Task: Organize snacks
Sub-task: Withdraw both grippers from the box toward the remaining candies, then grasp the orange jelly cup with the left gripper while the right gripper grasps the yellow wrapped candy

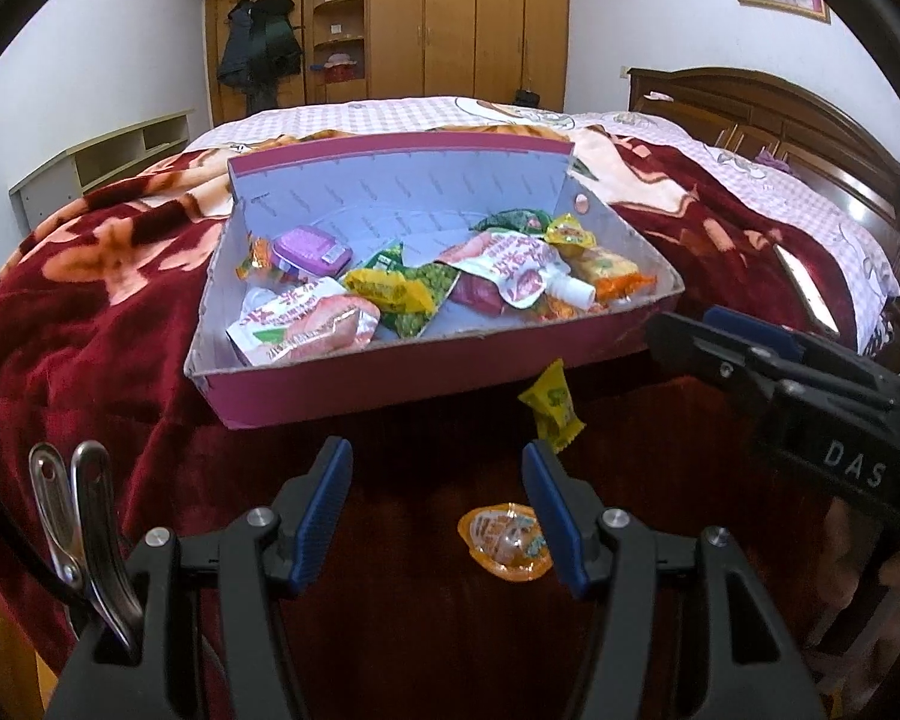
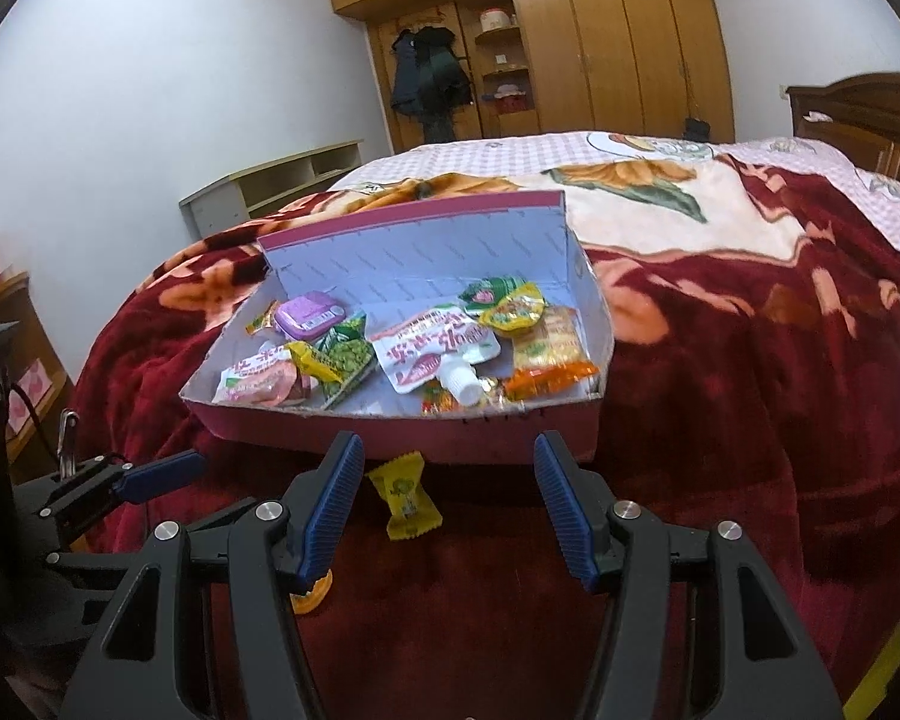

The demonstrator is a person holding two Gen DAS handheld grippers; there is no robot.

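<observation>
A pink cardboard box (image 1: 390, 387) (image 2: 402, 441) sits on the red blanket and holds several snack packets, two spouted pouches and a purple tin (image 1: 312, 249) (image 2: 313, 313). In front of the box, on the blanket, lies a yellow wrapped candy (image 1: 552, 405) (image 2: 407, 501). Nearer still lies an orange jelly cup (image 1: 507, 543), mostly hidden behind a finger in the right wrist view (image 2: 313, 591). My left gripper (image 1: 438, 510) is open above the jelly cup, nothing between its pads. My right gripper (image 2: 447, 507) is open, with the yellow candy just beyond its left finger. The right gripper also shows at the right edge of the left wrist view (image 1: 768, 360).
The bed (image 1: 120, 300) fills the scene, with a wooden headboard (image 1: 780, 120) at the right and a wardrobe (image 1: 450, 18) behind. A low shelf unit (image 2: 270, 183) stands by the left wall. A metal clip (image 1: 84, 516) hangs beside my left gripper.
</observation>
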